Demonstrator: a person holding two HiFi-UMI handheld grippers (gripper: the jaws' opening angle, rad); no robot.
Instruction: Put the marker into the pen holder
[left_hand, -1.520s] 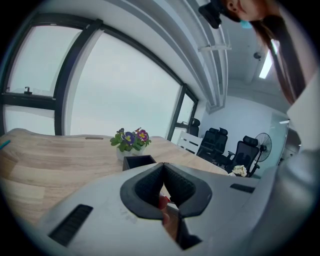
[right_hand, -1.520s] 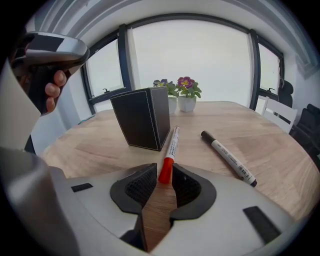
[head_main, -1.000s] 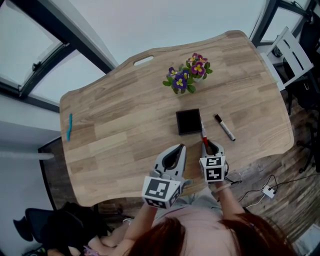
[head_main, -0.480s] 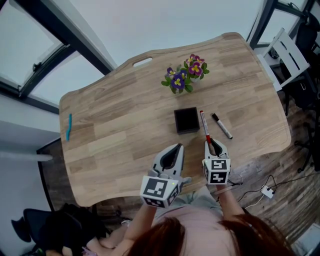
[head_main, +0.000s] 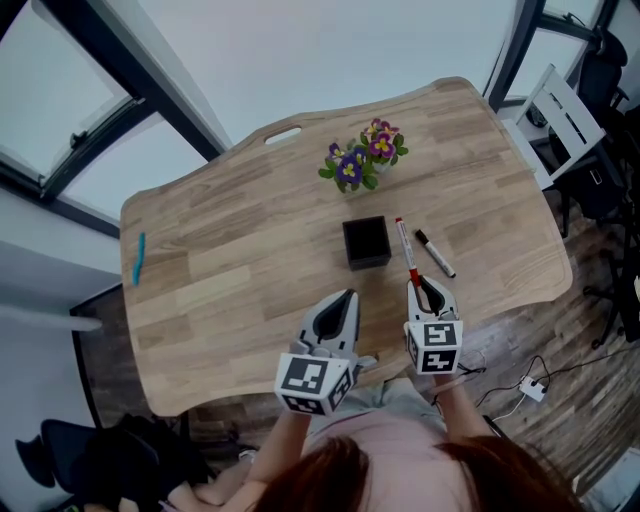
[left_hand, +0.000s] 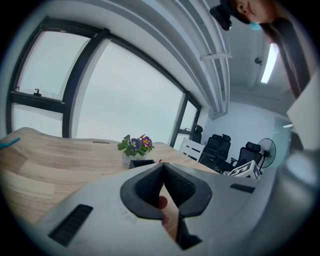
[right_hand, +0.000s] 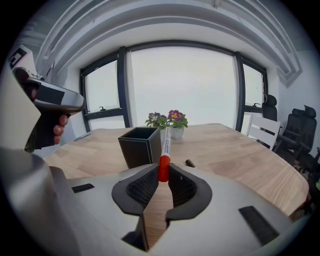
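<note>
Listing the right side first: what is held, and how? (desk)

Item 1, right gripper: jaws clamped on the red marker at its red end. The white printed barrel points away from me, toward the top of the frame, with a small red tip at the far end. I grip it by one end so that, as I judge it, the free length can enter the holder first. (operator)

Location of the marker? (desk)

Centre of the head view, running just right of the pen holder and not over its mouth. In the right gripper view it rises from the jaws at mid-frame, leaning slightly, with the holder just left of it. I cannot tell whether barrel and holder touch. My judgement: lifted and short of insertion, needing a shift left before it goes down. (operator)

Remaining entries? (desk)

Item 2, pen holder: black, square, open-topped, upright, apparently empty.
Item 3, left gripper: jaws pressed together on nothing, lower centre, left of the right gripper. I judge it is parked there to leave the approach free.
Item 4, black marker: lying on the wooden table, right of the red one.
Item 5, potted flowers: above the holder.
Item 6, thin blue object: far left, too small to identify. (operator)
</note>
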